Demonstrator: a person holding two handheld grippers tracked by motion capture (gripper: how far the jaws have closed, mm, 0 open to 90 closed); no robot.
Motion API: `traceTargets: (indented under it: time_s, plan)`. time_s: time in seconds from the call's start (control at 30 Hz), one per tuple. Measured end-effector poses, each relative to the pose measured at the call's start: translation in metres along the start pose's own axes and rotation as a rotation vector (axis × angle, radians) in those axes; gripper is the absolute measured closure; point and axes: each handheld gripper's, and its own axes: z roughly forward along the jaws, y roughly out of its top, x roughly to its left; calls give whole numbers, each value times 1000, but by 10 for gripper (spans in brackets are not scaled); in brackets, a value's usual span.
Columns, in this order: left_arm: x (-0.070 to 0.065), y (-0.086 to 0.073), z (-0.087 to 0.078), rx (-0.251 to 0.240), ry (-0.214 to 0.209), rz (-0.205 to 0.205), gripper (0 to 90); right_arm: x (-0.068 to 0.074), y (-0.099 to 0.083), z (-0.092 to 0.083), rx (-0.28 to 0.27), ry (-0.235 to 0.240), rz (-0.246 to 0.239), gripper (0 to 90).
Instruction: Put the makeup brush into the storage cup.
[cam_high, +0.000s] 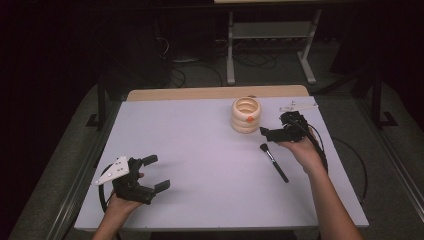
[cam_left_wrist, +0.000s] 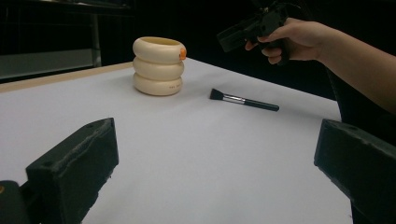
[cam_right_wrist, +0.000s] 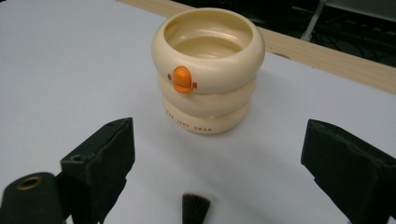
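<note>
High view: the right gripper (cam_high: 268, 133) hovers above the far right part of the worktop (cam_high: 200, 165), between the cream ringed cup (cam_high: 246, 115) and the makeup brush (cam_high: 274, 162). The brush lies flat just on the person's side of that gripper, bristles toward the cup, handle running back toward the near right edge. In the right gripper view the jaws stand wide apart and hold nothing, with the brush's bristle tip (cam_right_wrist: 195, 208) low between them and the cup (cam_right_wrist: 208, 70) upright straight ahead. The left gripper (cam_high: 152, 175) rests at the near left, well apart from both things, jaws also spread and empty; from its view the brush (cam_left_wrist: 243, 100) lies beside the cup (cam_left_wrist: 159, 65), not touching it.

The step in hand looks like picking up the brush, probably to stand it in the cup. To do it well, I would draw the right gripper back over the handle, turn the jaws to straddle it crosswise, come down until the pads nearly meet the worktop, and close on the handle near the ferrule rather than on the soft bristles, which would slip
</note>
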Motion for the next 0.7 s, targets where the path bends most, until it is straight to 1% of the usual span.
traceTargets:
  time_s: [0.07, 0.17, 0.23, 0.3, 0.43, 0.63, 0.67, 0.7]
  plan:
    - [0, 0, 0, -2, 1, 3, 0, 0, 0, 0, 13, 3, 4, 130]
    - [2, 0, -1, 3, 7, 10, 0, 2, 1, 0, 41, 3, 9, 136]
    - [1, 0, -2, -2, 10, 4, 0, 1, 1, 0, 59, 8, 10, 139]
    - [2, 1, -3, -1, 12, 6, 0, 1, 2, 1, 83, 9, 18, 140]
    - [3, 1, -4, 4, 15, 8, 0, 2, 1, 2, 110, 17, 27, 156]
    - [3, 1, -3, 6, 14, 8, 0, 2, 1, 4, 158, 27, 19, 173]
    - [3, 1, -3, 6, 14, 8, 0, 3, 1, 4, 174, 27, 30, 174]
    - [3, 1, -3, 6, 13, 8, 0, 3, 1, 4, 183, 29, 32, 179]
